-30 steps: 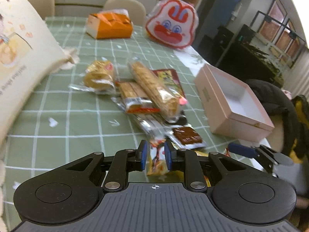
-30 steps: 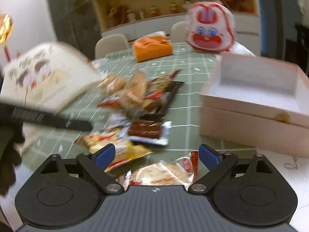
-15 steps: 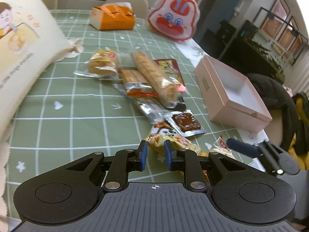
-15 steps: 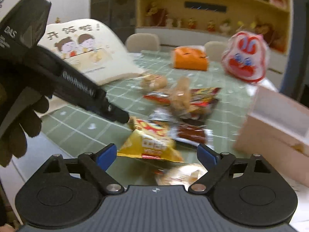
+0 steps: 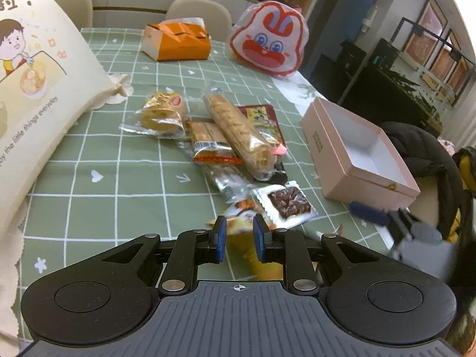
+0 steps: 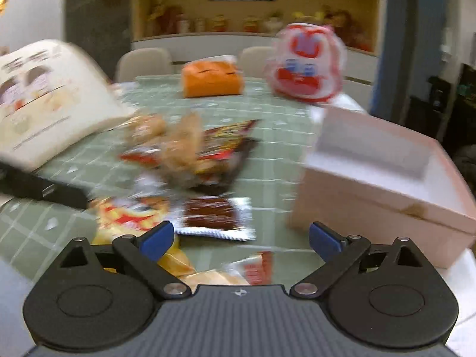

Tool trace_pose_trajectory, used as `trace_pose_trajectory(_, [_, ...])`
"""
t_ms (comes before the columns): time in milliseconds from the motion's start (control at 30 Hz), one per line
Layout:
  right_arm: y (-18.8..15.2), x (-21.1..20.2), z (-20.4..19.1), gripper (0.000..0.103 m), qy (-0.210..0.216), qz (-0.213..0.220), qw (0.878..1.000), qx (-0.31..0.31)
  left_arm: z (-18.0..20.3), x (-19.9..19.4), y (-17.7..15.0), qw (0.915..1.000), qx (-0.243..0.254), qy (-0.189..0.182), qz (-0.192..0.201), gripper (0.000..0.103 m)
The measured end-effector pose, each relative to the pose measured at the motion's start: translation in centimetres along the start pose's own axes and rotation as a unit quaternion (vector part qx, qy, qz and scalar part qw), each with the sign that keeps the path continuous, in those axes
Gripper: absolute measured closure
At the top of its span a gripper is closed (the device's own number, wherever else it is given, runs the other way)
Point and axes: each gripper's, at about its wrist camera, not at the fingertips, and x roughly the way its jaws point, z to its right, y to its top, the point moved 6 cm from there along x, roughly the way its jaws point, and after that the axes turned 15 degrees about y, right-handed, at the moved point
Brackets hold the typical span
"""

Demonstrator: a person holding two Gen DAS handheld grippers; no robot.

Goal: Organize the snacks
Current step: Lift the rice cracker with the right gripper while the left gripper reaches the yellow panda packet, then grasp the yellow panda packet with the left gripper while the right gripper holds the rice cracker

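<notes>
Several wrapped snacks lie in a pile on the green checked tablecloth (image 5: pixel 119 178): a long biscuit roll (image 5: pixel 238 134), a round cake (image 5: pixel 162 113), a brown square pack (image 5: pixel 287 202) and a yellow snack bag (image 5: pixel 242 229). An open pink box (image 5: pixel 357 151) stands to the right; it also shows in the right wrist view (image 6: pixel 383 172). My left gripper (image 5: pixel 239 238) has its jaws nearly closed, with the yellow snack bag showing between the fingers near the table's front edge. My right gripper (image 6: pixel 241 238) is open and empty above the yellow bag (image 6: pixel 131 217) and the brown pack (image 6: pixel 211 214).
A cream cartoon bag (image 5: pixel 32 89) lies at the left. An orange box (image 5: pixel 178 43) and a rabbit-face bag (image 5: pixel 267 38) stand at the back. Chairs stand behind the table. My right gripper shows at the left view's right edge (image 5: pixel 386 217).
My left gripper pulled back toward the table's front edge, still pinching the yellow bag. My right gripper swung left, then back toward the pink box, staying open; its view is blurred.
</notes>
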Motion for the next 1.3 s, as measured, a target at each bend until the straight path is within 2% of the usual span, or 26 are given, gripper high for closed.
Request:
trace_pose_trajectory(100, [-0.4,-0.1,-2.3,0.005,0.056,-0.009,0.998,-0.026,0.1,0.3,0.2,0.9998,0.010,0.014,0.009,0.076])
trace_pose_trajectory(133, [-0.7,-0.2,-2.7,0.005,0.060,-0.011,0.998,-0.032,0.2,0.4,0.2,0.9997,0.014,0.016,0.010,0.076])
trace_pose_trajectory(200, [-1.2,-0.5,-3.0,0.005,0.050,-0.011,0.997,-0.052,0.3,0.7,0.1,0.9990,0.029,0.028,0.018,0.076])
trace_pose_trajectory(333, [-2.9,-1.8,-2.1,0.004,-0.014,-0.011,0.996,-0.089,0.5,1.2,-0.3,0.9956,0.054,0.058,0.051,0.076])
trace_pose_trajectory(433, [-3.5,-3.7,-0.4,0.003,-0.026,-0.004,0.998,-0.051,0.4,-0.3,0.4,0.9940,0.051,0.045,0.085,0.076])
trace_pose_trajectory(500, [-3.9,-5.2,0.8,0.003,-0.026,0.002,1.000,-0.017,1.1,-1.6,0.8,0.9921,0.076,0.032,0.095,0.076])
trace_pose_trajectory(533, [-3.9,-6.0,1.1,0.003,-0.014,0.005,1.000,-0.003,1.7,-2.1,0.9,0.9910,0.095,0.024,0.091,0.076])
trace_pose_trajectory(600, [-3.8,-7.4,0.9,0.003,0.041,0.010,0.999,0.016,3.4,-2.3,0.5,0.9853,0.146,0.028,0.085,0.076])
trace_pose_trajectory(667, [-3.9,-8.2,-0.3,0.003,0.101,-0.005,0.995,0.005,5.1,-1.7,-0.6,0.9758,0.200,0.042,0.079,0.076])
trace_pose_trajectory(733, [-4.6,-8.2,-1.6,0.003,0.125,-0.029,0.991,-0.024,6.5,-0.5,-2.1,0.9666,0.245,0.046,0.059,0.073])
trace_pose_trajectory(800, [-5.5,-7.8,-2.5,0.003,0.118,-0.048,0.991,-0.052,7.4,0.4,-3.5,0.9578,0.278,0.046,0.055,0.072])
trace_pose_trajectory(867, [-6.1,-7.3,-2.5,0.003,0.092,-0.057,0.992,-0.071,8.0,0.7,-4.4,0.9502,0.303,0.041,0.059,0.073])
trace_pose_trajectory(1000, [-6.5,-6.4,-1.0,0.002,0.052,-0.063,0.995,-0.056,8.1,1.1,-4.9,0.9592,0.282,-0.019,0.011,0.071])
trace_pose_trajectory(1033, [-6.4,-6.2,-0.4,0.002,0.048,-0.063,0.996,-0.044,8.0,1.0,-4.8,0.9600,0.279,-0.015,0.017,0.071])
trace_pose_trajectory(1067, [-6.3,-6.0,0.1,0.002,0.044,-0.062,0.997,-0.031,7.7,0.7,-4.6,0.9590,0.281,0.005,0.039,0.073])
trace_pose_trajectory(1167, [-6.3,-5.6,1.4,0.000,0.042,-0.061,0.997,0.013,7.2,-0.1,-3.8,0.9513,0.292,0.048,0.085,0.073])
trace_pose_trajectory(1300, [-6.4,-5.6,1.6,0.000,0.038,-0.065,0.997,0.010,6.0,0.7,-2.8,0.9507,0.284,0.092,0.086,0.072])
